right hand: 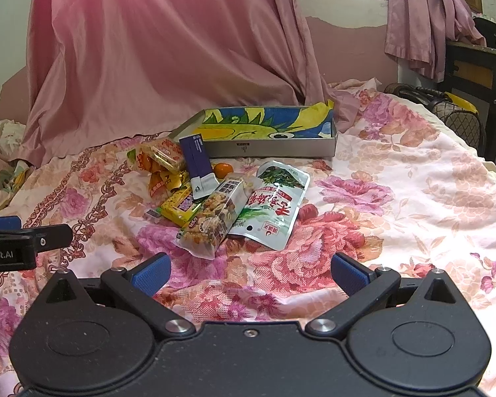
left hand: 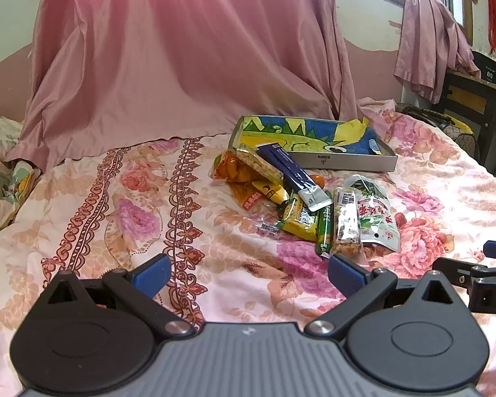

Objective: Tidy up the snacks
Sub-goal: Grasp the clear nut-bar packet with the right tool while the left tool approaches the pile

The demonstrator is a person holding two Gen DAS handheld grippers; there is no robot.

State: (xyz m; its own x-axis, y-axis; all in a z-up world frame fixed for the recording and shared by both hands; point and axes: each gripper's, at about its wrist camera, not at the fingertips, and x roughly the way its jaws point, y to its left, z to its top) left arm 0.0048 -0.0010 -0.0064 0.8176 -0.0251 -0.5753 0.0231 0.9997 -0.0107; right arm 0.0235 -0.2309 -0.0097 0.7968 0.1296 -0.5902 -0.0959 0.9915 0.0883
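Observation:
A pile of snack packets [left hand: 294, 198] lies on a floral bedspread, also in the right wrist view [right hand: 215, 195]. It includes a white and green pouch [right hand: 274, 208], a nut bar packet [right hand: 211, 221], a dark blue packet [right hand: 196, 162], yellow and orange packets and a small orange fruit [right hand: 222, 169]. Behind it sits a shallow grey box [left hand: 353, 162] lined with a blue and yellow picture [right hand: 268, 122]. My left gripper [left hand: 248, 273] is open and empty, short of the pile. My right gripper [right hand: 249, 273] is open and empty, just in front of the pouch.
A pink curtain [left hand: 182, 49] hangs onto the bed behind the box. A dark desk [left hand: 473, 96] and a patterned bag [right hand: 446, 112] stand at the right beyond the bed edge. A pillow [left hand: 3, 172] lies at far left.

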